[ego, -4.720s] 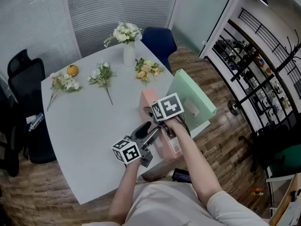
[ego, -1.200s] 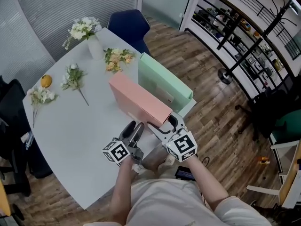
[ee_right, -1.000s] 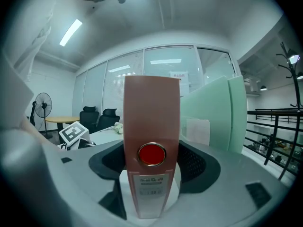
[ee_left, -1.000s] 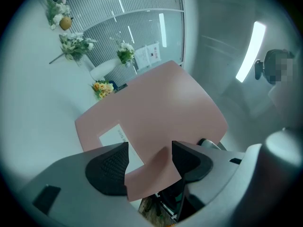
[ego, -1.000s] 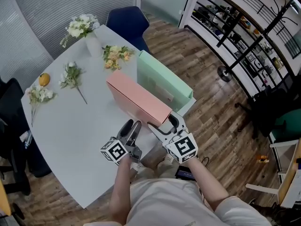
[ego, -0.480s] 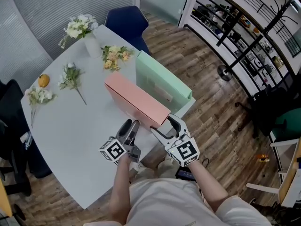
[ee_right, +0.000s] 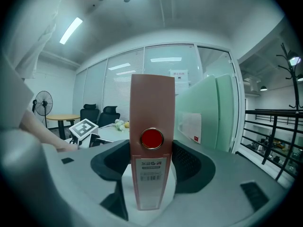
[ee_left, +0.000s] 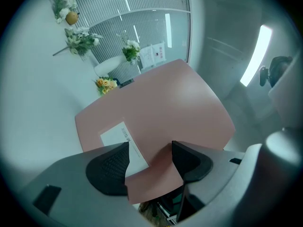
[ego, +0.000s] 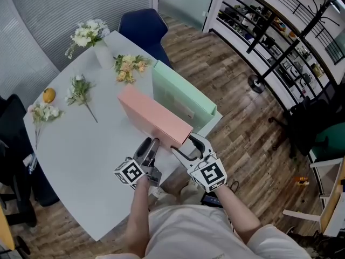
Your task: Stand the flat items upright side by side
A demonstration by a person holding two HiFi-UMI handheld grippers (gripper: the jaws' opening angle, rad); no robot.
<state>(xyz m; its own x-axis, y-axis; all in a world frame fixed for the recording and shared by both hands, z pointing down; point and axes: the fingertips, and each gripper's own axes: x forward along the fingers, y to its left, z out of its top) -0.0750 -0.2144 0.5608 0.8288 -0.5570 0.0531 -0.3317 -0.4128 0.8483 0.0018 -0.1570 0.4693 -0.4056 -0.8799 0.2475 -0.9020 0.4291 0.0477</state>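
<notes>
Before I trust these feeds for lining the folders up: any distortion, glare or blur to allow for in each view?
Head view: evenly lit and sharp, with wide-angle lean; pink folder and green folder are crisp. Left gripper view: heavy fisheye, dark corners, scene rolled sideways, ceiling light glares, pink folder soft close up. Right gripper view: fisheye bows the window frames; the pink spine is sharp.

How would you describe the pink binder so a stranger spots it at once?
On the white table, at its edge nearest the person, two binders stand upright side by side. The pink binder is left of the green binder; its spine carries a red disc and a white label.
</notes>
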